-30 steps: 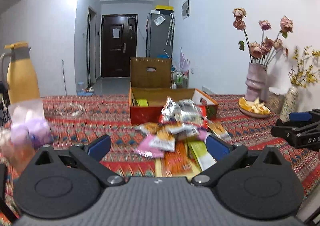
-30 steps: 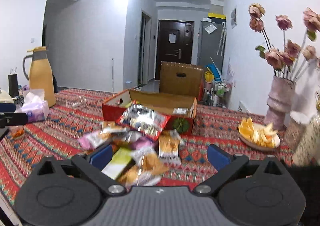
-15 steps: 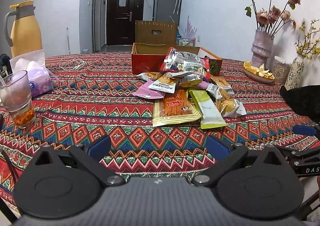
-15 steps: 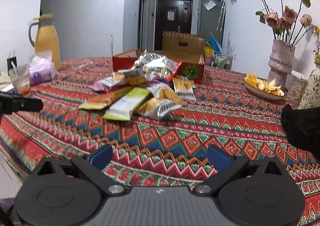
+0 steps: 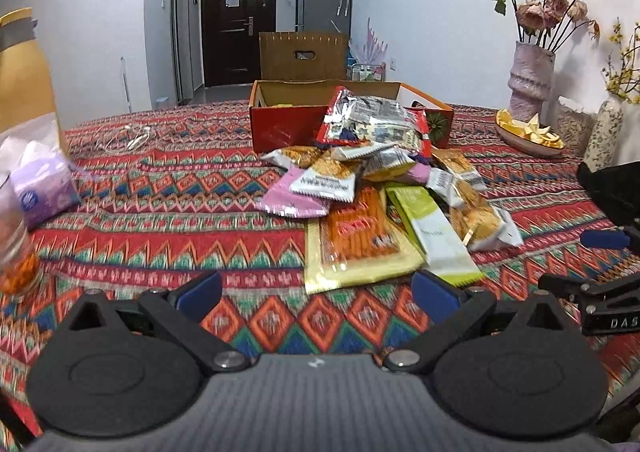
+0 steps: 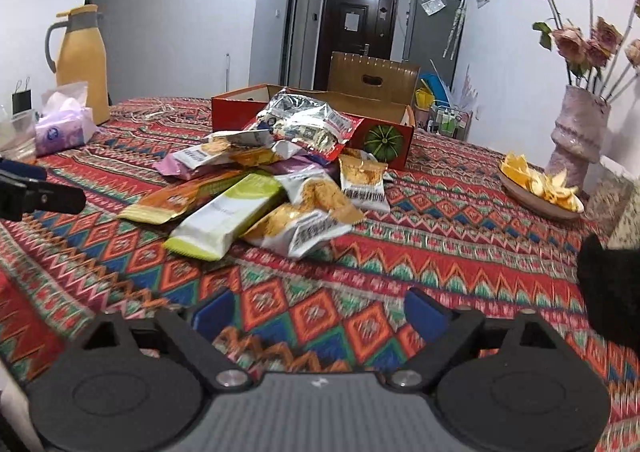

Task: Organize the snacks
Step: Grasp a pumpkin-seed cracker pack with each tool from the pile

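Both claws are seen low over the patterned woven tablecloth point(image 5: 160, 212), apparently brought in to start picking from the snack pile point(image 5: 372, 188), which lies ahead of both, not yet touched. The left gripper point(image 5: 316, 290) is held wide with nothing between the blue pads; just ahead of its right finger lies the flat gold-and-orange packet point(image 5: 356, 240), beside a long green-and-white bar wrapper point(image 5: 428, 228). The right gripper point(image 6: 316, 312) is also wide and empty, its jaws having just been closing slightly; the pile sits ahead and left of it, well apart. Wrappers are crinkly foil and glossy plastic, mostly flat pillows, loosely overlapped. A big silver-red bag point(image 6: 308, 124) leans on the open red cardboard box point(image 6: 384, 136) behind the pile, likely the destination. Off to the right, a dish of peels point(image 6: 536, 188) and a ceramic vase point(image 6: 576, 128) are seen.
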